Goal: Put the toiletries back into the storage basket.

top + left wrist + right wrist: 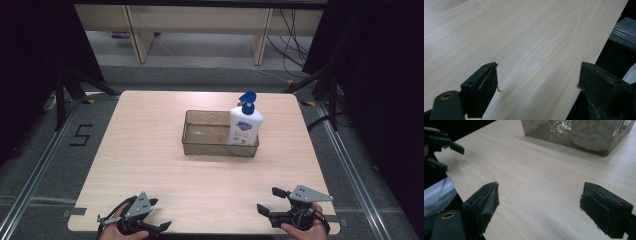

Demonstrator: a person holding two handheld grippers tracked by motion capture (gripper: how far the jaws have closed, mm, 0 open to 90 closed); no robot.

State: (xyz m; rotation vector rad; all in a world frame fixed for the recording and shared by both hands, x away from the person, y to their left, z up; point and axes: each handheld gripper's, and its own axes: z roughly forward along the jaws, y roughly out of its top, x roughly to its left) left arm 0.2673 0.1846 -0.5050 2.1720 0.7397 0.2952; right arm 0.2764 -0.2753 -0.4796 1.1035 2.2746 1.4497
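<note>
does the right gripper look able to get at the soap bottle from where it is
Probably yes. The right gripper is open at the table's near edge, and bare table lies between it and the soap bottle. The bottle stands upright at the right end of the clear bin, its upper part above the rim.

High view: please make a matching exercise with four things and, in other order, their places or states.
Things:
1. pump bottle
2. clear bin
3. left gripper
4. right gripper

Places or states:
A. open, near the table's front right edge
B. standing in the bin's right end
C. at the table's middle
D. open, near the table's front left edge

Pairs: 1-B, 2-C, 3-D, 4-A
</note>
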